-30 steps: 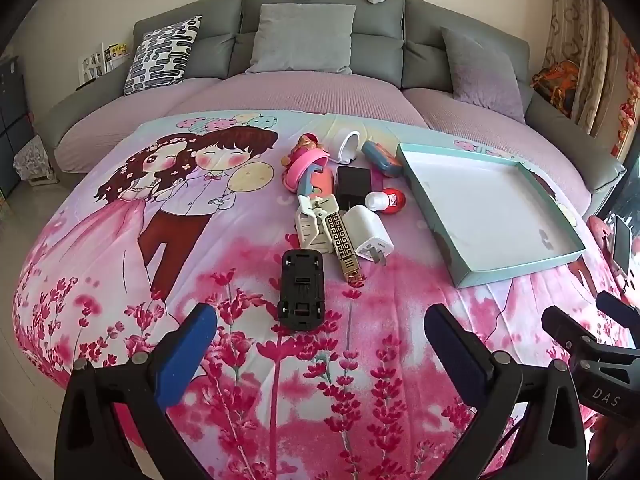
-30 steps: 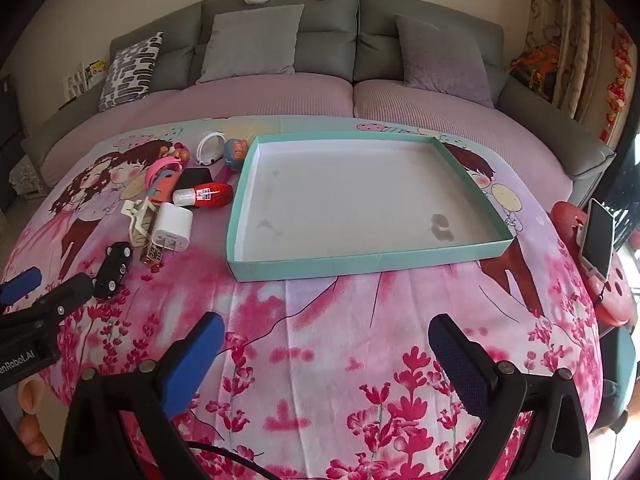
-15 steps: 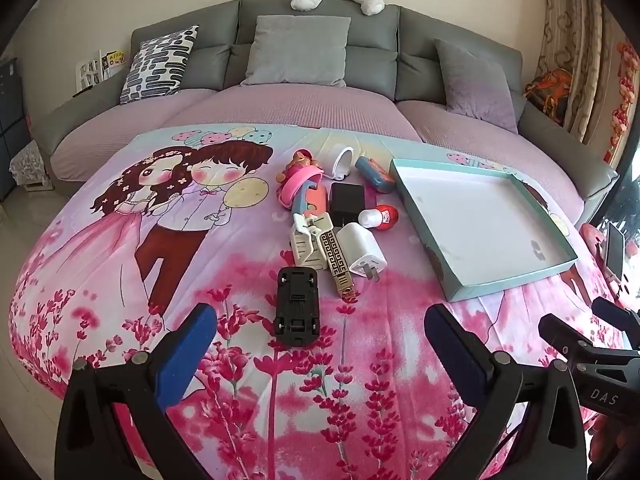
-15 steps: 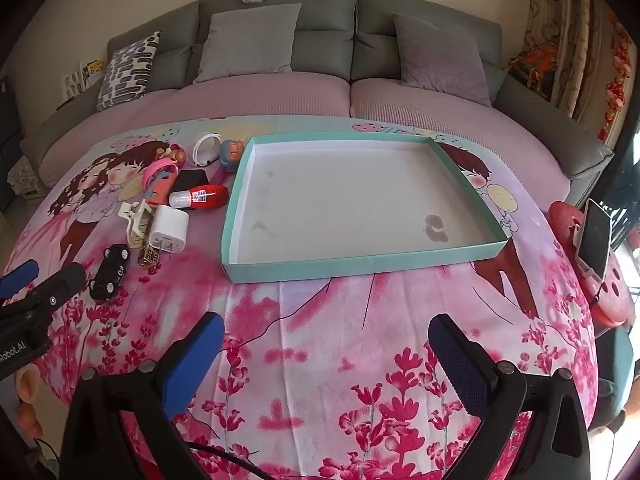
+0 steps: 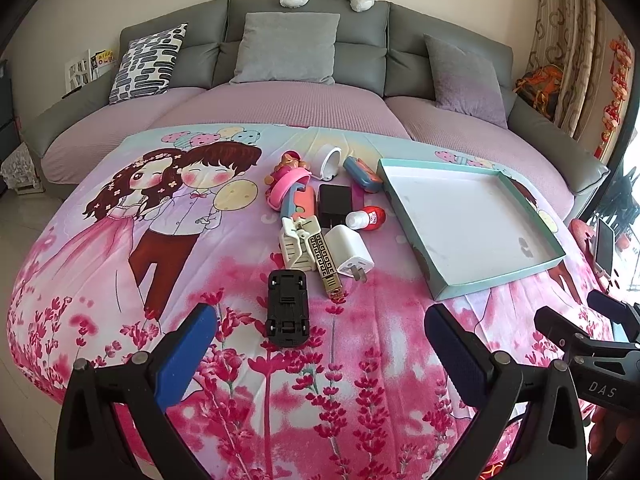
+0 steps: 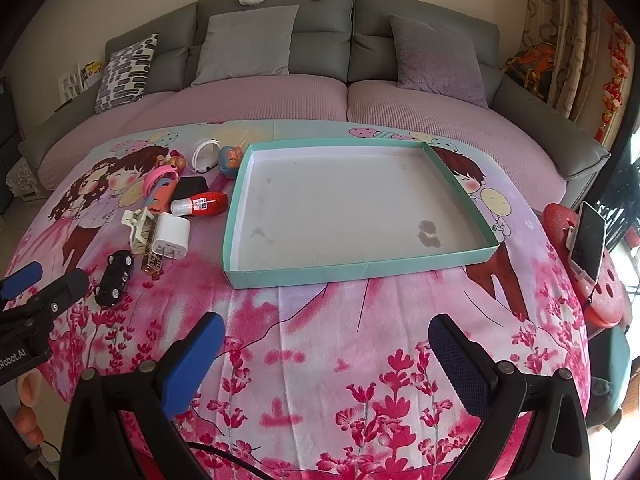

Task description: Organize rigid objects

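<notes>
A teal tray (image 5: pixel 500 276) (image 6: pixel 360 270) with a bare white floor lies on the pink printed cloth. Left of it is a cluster of small items: a black toy car (image 5: pixel 288 308) (image 6: pixel 115 278) nearest me, a white charger (image 5: pixel 352 255) (image 6: pixel 171 236), a patterned lighter (image 5: pixel 326 266), a cream clip (image 5: pixel 294 246), a red bottle (image 5: pixel 368 217) (image 6: pixel 204 204), a black block (image 5: pixel 334 202), a pink band (image 5: pixel 286 184) and a white ring (image 5: pixel 329 161). My left gripper (image 5: pixel 320 350) is open and empty, just short of the car. My right gripper (image 6: pixel 326 358) is open and empty in front of the tray.
A grey sofa (image 6: pixel 280 40) with cushions stands behind the round table. A phone on a red stand (image 6: pixel 588 240) is at the right edge. The right gripper shows in the left wrist view (image 5: pixel 592 336), the left one in the right wrist view (image 6: pixel 36 300).
Both grippers have drawn back and risen a little from the table, so the objects and tray look smaller and farther. Nothing on the cloth has moved.
</notes>
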Available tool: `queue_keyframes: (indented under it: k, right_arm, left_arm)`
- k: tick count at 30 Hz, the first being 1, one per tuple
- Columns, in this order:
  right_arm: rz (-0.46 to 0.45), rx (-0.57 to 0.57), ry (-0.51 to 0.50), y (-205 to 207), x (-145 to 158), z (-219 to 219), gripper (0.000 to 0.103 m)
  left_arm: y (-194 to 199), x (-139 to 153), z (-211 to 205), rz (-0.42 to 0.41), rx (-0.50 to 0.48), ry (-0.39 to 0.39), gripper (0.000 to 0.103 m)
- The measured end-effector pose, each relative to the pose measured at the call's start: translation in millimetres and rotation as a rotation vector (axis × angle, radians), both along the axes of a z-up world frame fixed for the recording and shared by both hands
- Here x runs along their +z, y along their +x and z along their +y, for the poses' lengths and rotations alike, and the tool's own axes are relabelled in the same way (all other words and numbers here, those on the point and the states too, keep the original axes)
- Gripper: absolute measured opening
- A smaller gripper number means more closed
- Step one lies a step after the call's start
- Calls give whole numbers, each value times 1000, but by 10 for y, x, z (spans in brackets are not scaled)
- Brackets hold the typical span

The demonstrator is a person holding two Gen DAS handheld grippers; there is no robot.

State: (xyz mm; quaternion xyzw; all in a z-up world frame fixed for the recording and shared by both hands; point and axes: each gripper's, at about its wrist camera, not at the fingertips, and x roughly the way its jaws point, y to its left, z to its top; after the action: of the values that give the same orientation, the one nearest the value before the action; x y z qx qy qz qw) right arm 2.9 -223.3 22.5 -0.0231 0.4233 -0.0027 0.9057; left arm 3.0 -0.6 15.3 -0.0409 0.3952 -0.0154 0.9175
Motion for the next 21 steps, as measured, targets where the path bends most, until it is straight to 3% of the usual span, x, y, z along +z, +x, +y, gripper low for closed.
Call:
queue_keyframes:
  k: [21]
  right_arm:
    - [-4, 7, 7, -6, 160, 1, 103]
  left_arm:
    - [50, 93, 36, 38, -9, -36, 103]
